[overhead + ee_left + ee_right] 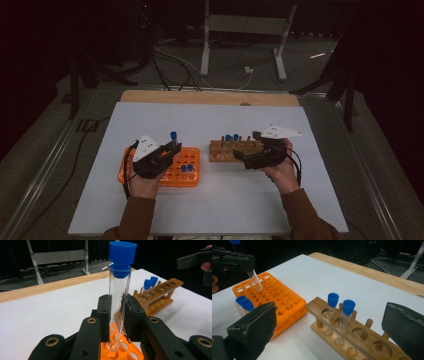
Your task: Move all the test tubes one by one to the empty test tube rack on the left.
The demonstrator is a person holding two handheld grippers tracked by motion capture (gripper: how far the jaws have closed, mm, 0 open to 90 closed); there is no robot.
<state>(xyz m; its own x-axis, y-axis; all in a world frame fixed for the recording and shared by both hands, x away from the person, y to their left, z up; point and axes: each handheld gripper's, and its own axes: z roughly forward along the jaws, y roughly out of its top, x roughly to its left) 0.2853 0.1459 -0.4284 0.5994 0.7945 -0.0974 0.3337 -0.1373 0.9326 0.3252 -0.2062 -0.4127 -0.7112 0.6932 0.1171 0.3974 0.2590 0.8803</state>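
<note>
Overhead, unlabelled blue-capped tube (pixel 119 290) in left claw (pixel 117 312), above orange rack (pixel 279 300).

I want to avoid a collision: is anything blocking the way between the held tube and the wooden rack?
Nothing visible: bare white table lies between the clear blue-capped tube in the left gripper and the brown wooden rack.

A clear tube (pixel 118 307) with a blue cap (pixel 122 258) stands nearly upright, clamped in the left tongs (pixel 117 312), its round bottom just above a hole of the orange rack (pixel 274 298). Two more blue-capped tubes (pixel 245 303) sit in that rack near one corner. Beside it on the white counter (pixel 210 195) lies a wooden rack (pixel 359 337) holding two capped tubes (pixel 339 312) in adjoining holes; its other holes are empty.
</note>
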